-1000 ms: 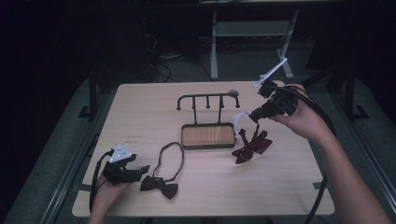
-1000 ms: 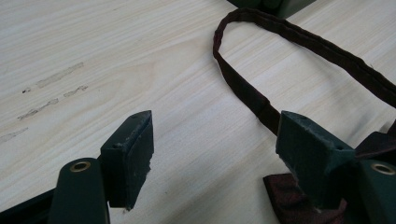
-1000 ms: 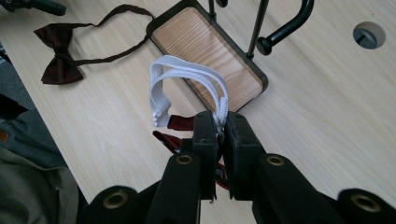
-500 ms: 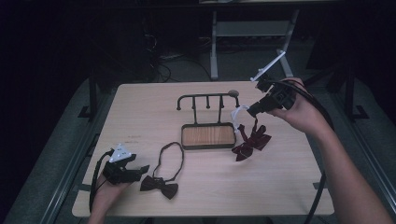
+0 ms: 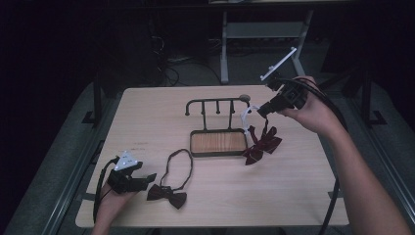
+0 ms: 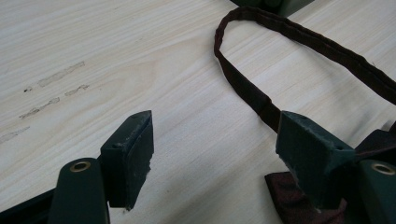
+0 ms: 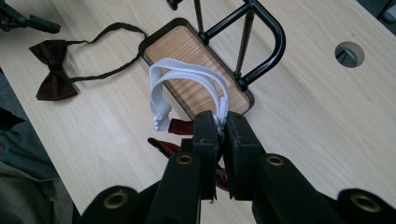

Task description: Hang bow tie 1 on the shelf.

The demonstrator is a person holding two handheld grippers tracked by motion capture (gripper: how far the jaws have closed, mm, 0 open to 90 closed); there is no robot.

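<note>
Light wooden tabletop [image 5: 293, 196], bare along its right edge. Near the middle, toward the far edge, a black rack [image 5: 218, 128] with a wood-lined base tray and a hooked rail above it. Just right of the tray, off the surface, a dark red bow tie [image 5: 262, 143] dangling by its white strap [image 7: 187, 77]. Toward the near left corner, flat on the wood, a brown bow tie [image 5: 169, 195] with its band [image 6: 243, 88] looped toward the rack. Right gripper [image 7: 221, 123] above the rack's right end, jaws pressed together, pinching the white strap. Left gripper [image 6: 215, 154] low by the near left corner, jaws spread wide, gripping nothing, one jaw just beside the brown bow tie.
</note>
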